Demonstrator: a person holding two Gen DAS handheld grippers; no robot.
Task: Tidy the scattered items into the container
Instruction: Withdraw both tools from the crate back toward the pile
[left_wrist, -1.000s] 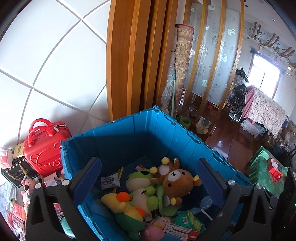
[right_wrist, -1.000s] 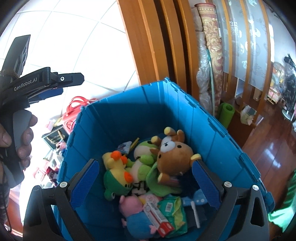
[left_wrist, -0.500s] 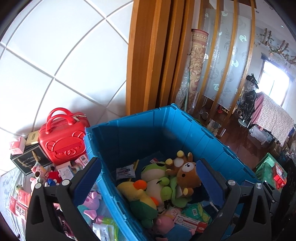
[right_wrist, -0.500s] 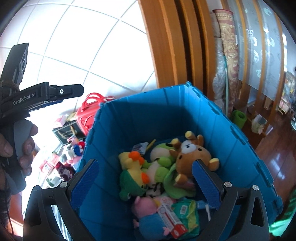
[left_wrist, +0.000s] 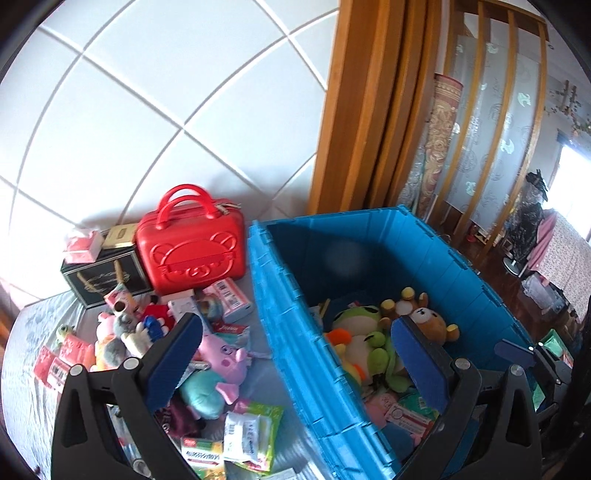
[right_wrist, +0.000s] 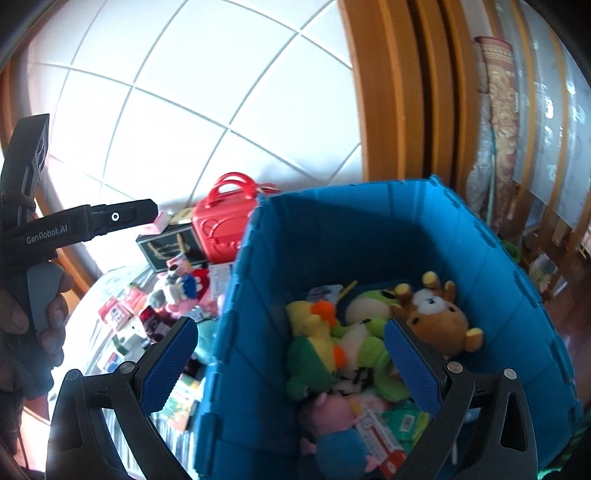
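A blue plastic crate (left_wrist: 291, 317) (right_wrist: 236, 332) holds several plush toys, among them a brown bear (left_wrist: 430, 319) (right_wrist: 439, 317) and a green frog (right_wrist: 369, 347), plus snack packets. Left of it, scattered items lie on a grey cloth: a pink plush (left_wrist: 221, 356), a teal plush (left_wrist: 201, 393), snack packets (left_wrist: 251, 435) and small boxes (left_wrist: 229, 299). My left gripper (left_wrist: 295, 365) is open and empty, straddling the crate's left wall. My right gripper (right_wrist: 290, 367) is open and empty above the crate's left wall. The left gripper's body (right_wrist: 74, 229) shows in the right wrist view.
A red carry case (left_wrist: 190, 247) and a black box (left_wrist: 103, 275) stand against the white tiled wall behind the scattered items. Wooden door posts (left_wrist: 354, 110) rise behind the crate. A room with a wooden floor lies to the right.
Both grippers have swung left, from over the crate's inside to over its left wall. The scattered items on the cloth have come into view. Both stay open and empty.
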